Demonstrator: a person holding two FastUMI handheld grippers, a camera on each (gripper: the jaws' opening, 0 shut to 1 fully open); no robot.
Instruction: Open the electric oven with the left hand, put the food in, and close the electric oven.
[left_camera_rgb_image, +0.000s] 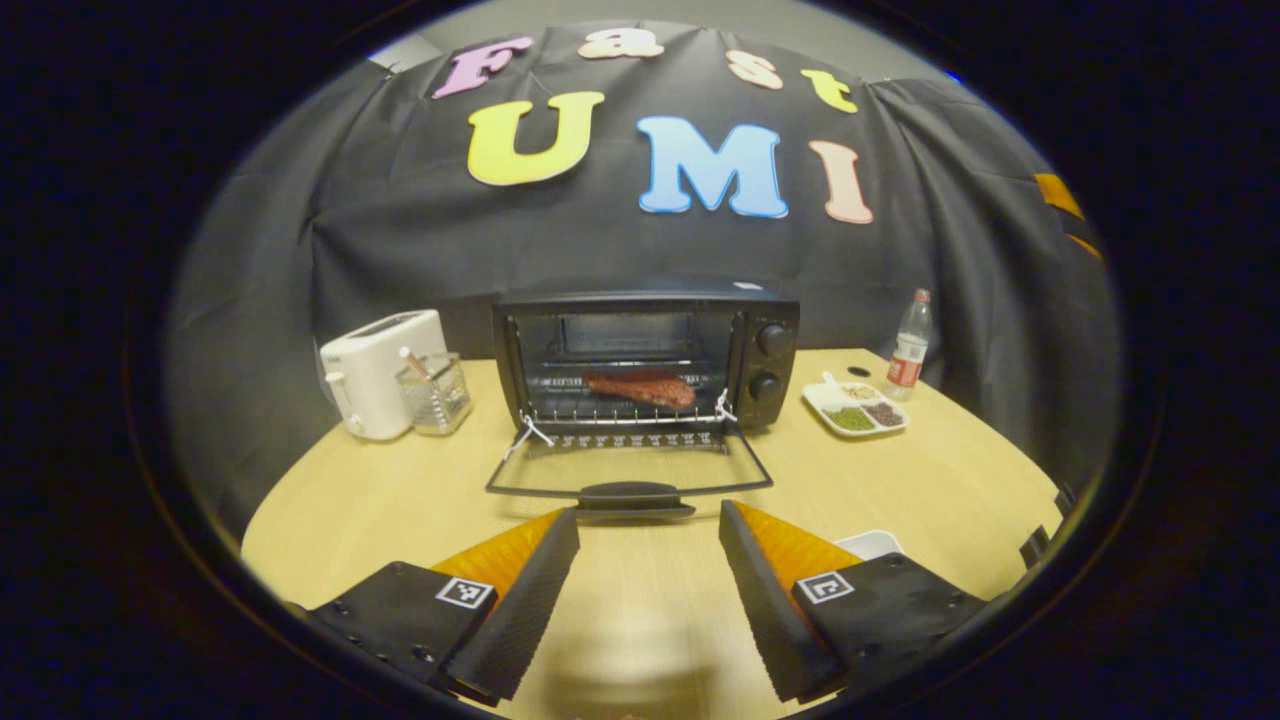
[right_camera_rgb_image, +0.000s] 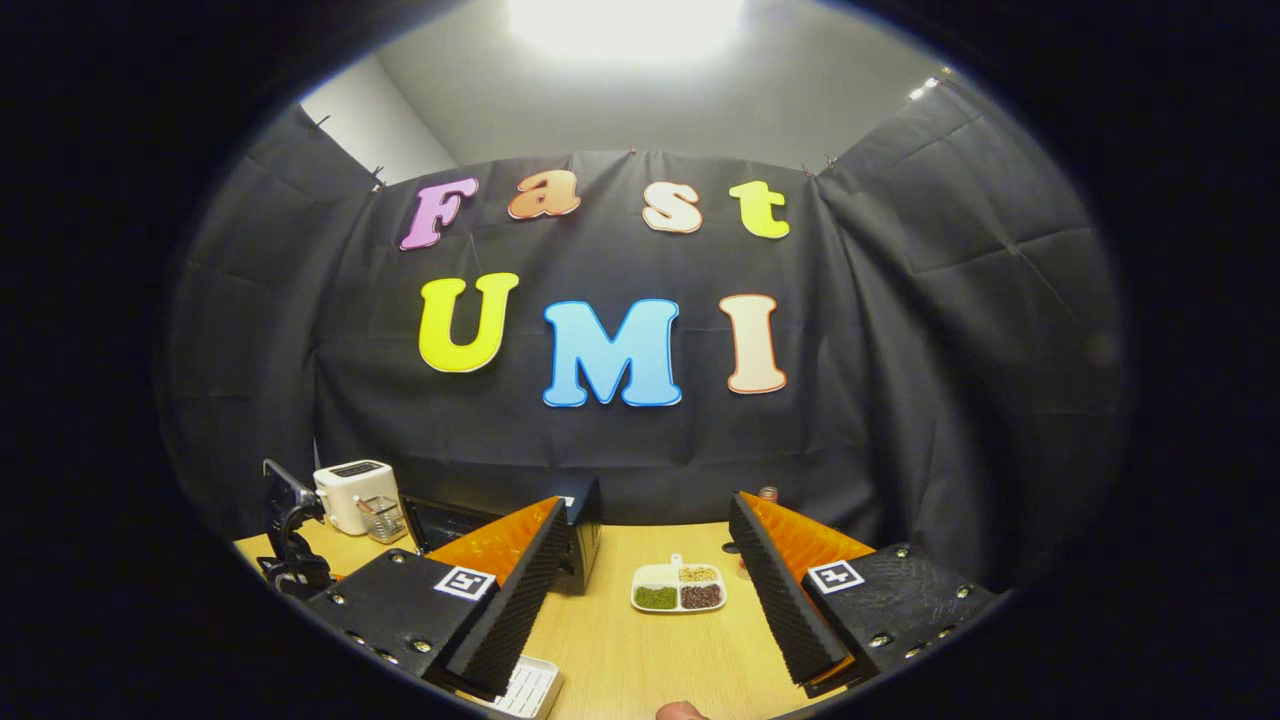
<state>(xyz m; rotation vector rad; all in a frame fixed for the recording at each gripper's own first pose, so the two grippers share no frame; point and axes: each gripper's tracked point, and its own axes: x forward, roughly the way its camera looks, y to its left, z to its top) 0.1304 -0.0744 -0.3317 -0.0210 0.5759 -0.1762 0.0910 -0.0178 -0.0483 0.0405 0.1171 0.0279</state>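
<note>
Left hand-held gripper (left_camera_rgb_image: 648, 560) spread before lowered oven door (left_camera_rgb_image: 628, 468); steak (left_camera_rgb_image: 640, 387) inside.

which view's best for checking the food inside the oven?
Left gripper view. It looks straight into the electric oven with its door dropped open, and the food lies on the rack in plain sight. In the right gripper view the oven sits mostly behind that gripper's own finger, its interior hidden.

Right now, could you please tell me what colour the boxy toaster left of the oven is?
The boxy toaster is white, clearest in the left gripper view.
</note>
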